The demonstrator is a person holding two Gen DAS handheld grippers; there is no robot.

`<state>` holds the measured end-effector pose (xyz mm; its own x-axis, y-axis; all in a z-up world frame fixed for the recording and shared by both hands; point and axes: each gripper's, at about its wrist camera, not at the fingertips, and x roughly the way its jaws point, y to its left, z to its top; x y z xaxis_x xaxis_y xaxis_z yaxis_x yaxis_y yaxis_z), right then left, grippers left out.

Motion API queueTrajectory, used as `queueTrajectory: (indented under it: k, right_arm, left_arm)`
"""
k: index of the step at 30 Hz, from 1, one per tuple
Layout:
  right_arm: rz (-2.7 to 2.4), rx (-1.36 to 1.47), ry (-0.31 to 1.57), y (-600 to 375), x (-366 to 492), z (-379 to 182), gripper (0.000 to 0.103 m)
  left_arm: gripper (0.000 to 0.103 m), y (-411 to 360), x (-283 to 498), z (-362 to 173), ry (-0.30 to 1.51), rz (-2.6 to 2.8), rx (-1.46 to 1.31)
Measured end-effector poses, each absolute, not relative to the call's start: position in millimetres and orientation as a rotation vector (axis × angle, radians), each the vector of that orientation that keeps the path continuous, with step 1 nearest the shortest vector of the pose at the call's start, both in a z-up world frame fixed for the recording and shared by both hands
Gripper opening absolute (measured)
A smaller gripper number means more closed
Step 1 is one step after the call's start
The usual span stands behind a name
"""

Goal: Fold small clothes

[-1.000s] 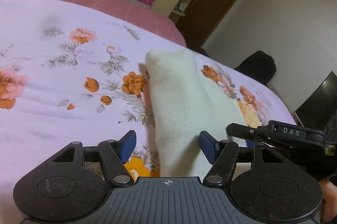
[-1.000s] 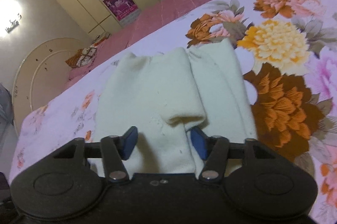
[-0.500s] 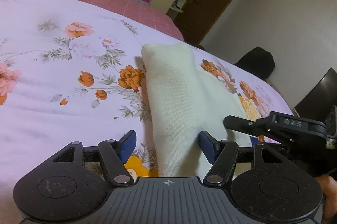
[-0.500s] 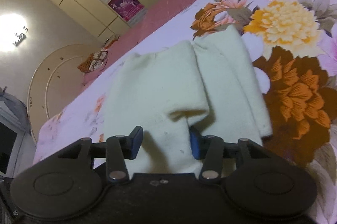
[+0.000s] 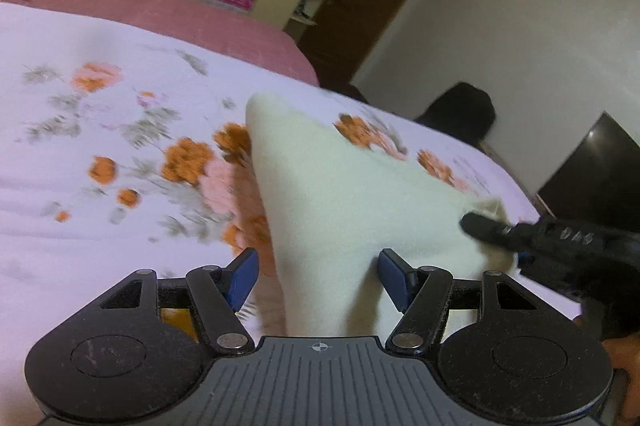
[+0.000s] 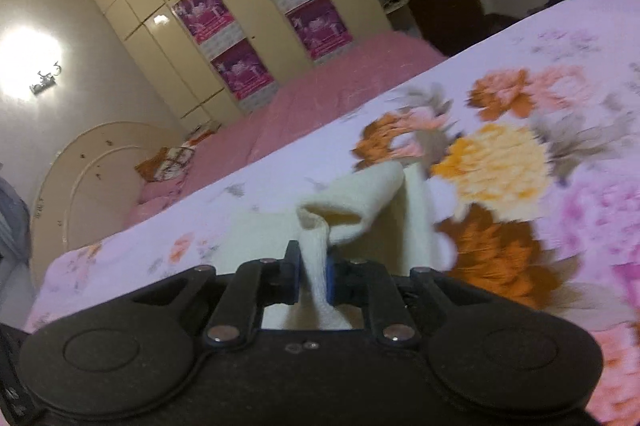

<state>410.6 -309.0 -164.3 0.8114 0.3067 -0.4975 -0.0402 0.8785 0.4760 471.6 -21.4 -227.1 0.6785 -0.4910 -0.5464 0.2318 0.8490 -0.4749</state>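
A cream knit garment (image 5: pixel 344 185) lies on the floral bedspread (image 5: pixel 100 129). My left gripper (image 5: pixel 318 276) is open, its blue pads either side of the garment's near end. My right gripper (image 6: pixel 312 276) is shut on a fold of the cream garment (image 6: pixel 352 201) and holds its near edge lifted off the bed. The right gripper also shows in the left wrist view (image 5: pixel 492 226), pinching the garment's right corner.
The bedspread (image 6: pixel 540 153) spreads to the right; a pink blanket (image 5: pixel 160 13) covers the far part of the bed. Wardrobes with purple posters (image 6: pixel 256 25) stand behind. A dark screen (image 5: pixel 592 177) and a black chair (image 5: pixel 460 109) stand beyond the bed's far right edge.
My right gripper has closed on the garment's near edge and lifted it, pulling the cloth up into a peak. My left gripper has stayed open.
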Motion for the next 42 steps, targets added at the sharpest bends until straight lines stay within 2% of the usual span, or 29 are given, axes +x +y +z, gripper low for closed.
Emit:
queueTrajectory:
  k: [3,4,8,18,21,25,31,33,34,35,42]
  right_arm:
    - [0.168,0.502,0.712,-323.6,418.4,-189.7,0.014]
    - [0.162,0.536,0.762,-328.0,422.8,-200.9,0.019]
    - [0.147,0.557,0.747,-333.9,411.8,-196.6,0.024]
    - [0.179,0.314,0.695,-304.4,358.6,-174.3,0.024]
    - [0.144,0.229,0.809,-293.2,358.7,-196.9,0.017]
    - [0.138,0.215,0.813,-301.0,345.9,-205.4,0.009]
    - [0.146,0.181,0.850,-297.4,338.1,-200.6,0.010]
    - [0.152,0.195,0.862,-299.3,339.9,-194.4,0.014]
    - [0.155,0.223,0.843,-301.1,339.2,-187.2,0.020]
    - [0.157,0.241,0.814,-303.0,339.7,-179.6,0.021]
    - [0.152,0.205,0.689,-294.1,386.2,-145.3,0.021]
  left_arm:
    - [0.065,-36.7,474.1,-240.5,0.792,-0.417,-0.342]
    - [0.065,-39.8,473.0,-243.5,0.797,-0.418,-0.324]
    - [0.065,-40.5,467.0,-237.4,0.801,-0.428,-0.284]
    - [0.065,-48.2,432.3,-238.0,0.786,-0.427,-0.207]
    - [0.065,-46.7,429.7,-238.1,0.791,-0.430,-0.209]
    - [0.065,-45.8,424.6,-236.8,0.795,-0.442,-0.183]
    - [0.065,-29.5,428.4,-215.5,0.767,-0.393,-0.281]
    - [0.065,-25.3,434.2,-203.4,0.734,-0.382,-0.285]
    - [0.065,-25.6,439.2,-199.0,0.729,-0.380,-0.278]
    - [0.065,-26.9,445.4,-195.8,0.730,-0.376,-0.269]
    - [0.065,-49.6,484.4,-184.4,0.726,-0.368,-0.240]
